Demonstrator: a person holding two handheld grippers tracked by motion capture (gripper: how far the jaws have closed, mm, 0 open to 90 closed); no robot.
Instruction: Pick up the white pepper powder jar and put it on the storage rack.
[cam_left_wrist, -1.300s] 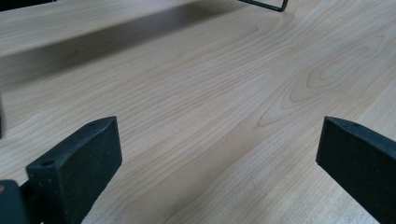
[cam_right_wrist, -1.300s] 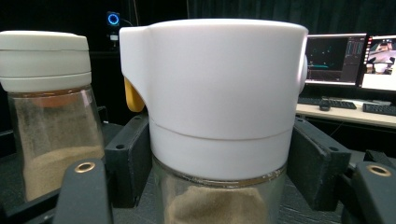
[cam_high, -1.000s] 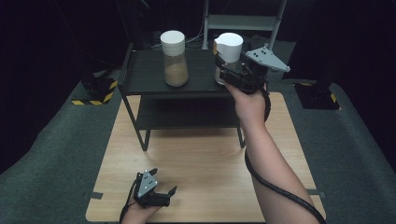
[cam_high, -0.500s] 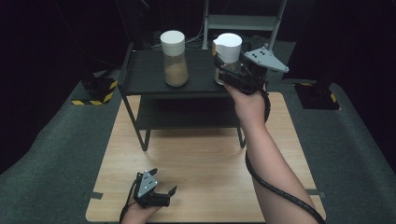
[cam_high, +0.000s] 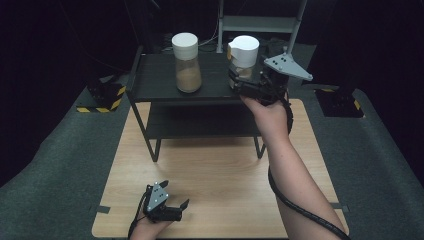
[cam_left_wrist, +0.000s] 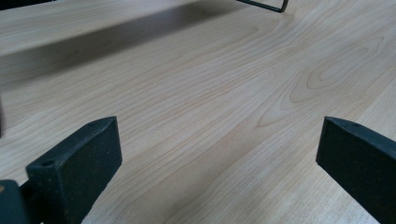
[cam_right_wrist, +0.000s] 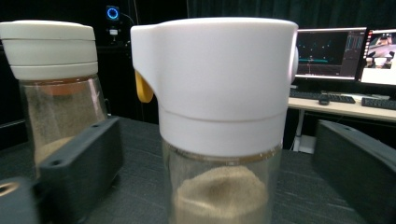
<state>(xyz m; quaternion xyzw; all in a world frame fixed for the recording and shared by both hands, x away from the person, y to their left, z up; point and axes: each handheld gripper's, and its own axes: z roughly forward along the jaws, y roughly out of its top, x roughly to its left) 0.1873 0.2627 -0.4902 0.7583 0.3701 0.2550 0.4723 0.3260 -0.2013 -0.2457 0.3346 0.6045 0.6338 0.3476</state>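
Up on the top deck of the black metal shelf rack (cam_high: 150, 82), which is standing on the back part of the wooden worktop (cam_high: 220, 175), the right tongs (cam_high: 239, 84) are sitting level around the spouted jar (cam_high: 243, 60). Their jaws have just been opening and are now standing wide, one on each side of the glass body, with a gap showing between each pad and the jar in the right gripper view, so the pads are not pressing on it. That jar (cam_right_wrist: 219, 116) has a white pouring lid with a small yellow tab at its edge and is holding a low heap of sandy powder; it is standing upright near the right end of the rack's top deck. Beside it on the same deck, toward the middle of the rack and well apart from the right tongs, a second jar (cam_high: 188, 62) with a flat white cap is standing upright, roughly half full of the same tan powder. The person's right forearm (cam_high: 290, 170) is stretching from the near edge of the worktop up to the rack. In front of the rack, near the worktop's front edge, the left tongs (cam_high: 184, 204) are resting low over bare wood, jaws spread wide with nothing between them.
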